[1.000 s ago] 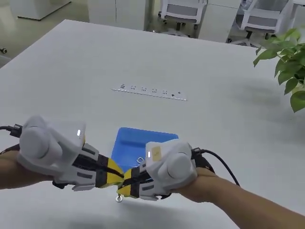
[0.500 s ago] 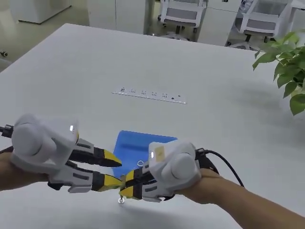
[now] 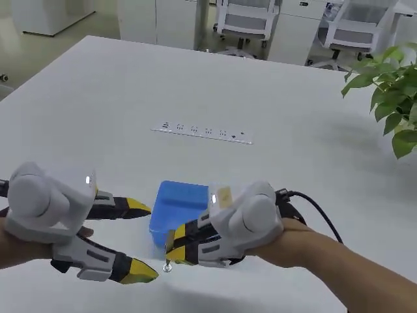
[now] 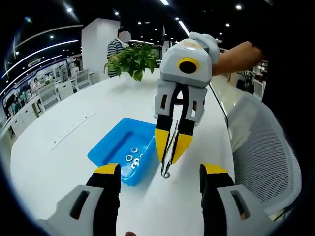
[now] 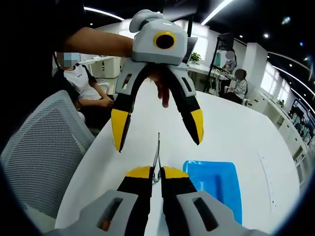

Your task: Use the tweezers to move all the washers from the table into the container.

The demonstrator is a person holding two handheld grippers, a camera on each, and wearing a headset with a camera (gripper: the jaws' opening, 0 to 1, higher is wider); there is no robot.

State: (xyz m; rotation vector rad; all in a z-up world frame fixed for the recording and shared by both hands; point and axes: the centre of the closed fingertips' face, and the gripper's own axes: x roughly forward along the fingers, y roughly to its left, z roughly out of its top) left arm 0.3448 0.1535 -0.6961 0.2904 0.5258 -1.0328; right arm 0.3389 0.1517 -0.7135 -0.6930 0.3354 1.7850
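My right gripper (image 3: 173,250) is shut on thin metal tweezers (image 5: 156,156) that point down at the white table (image 3: 293,156). A small washer (image 3: 167,266) sits at the tweezers' tip (image 4: 166,173), just off the near corner of the blue container (image 3: 174,203). I cannot tell whether the washer touches the table. In the left gripper view, several washers (image 4: 132,156) lie inside the container (image 4: 114,145). My left gripper (image 3: 138,241) stands open, facing the right gripper, with nothing between its yellow-tipped fingers (image 5: 119,129).
A flush power strip (image 3: 202,132) lies in the table beyond the container. A potted plant (image 3: 391,91) stands at the right edge. Office chairs (image 3: 244,16) line the far side. A mesh chair (image 4: 266,147) and seated people are close by.
My left gripper has opened wide and drawn back to the left, away from the tweezers. The right gripper keeps the tweezers shut in its jaws over the same spot.
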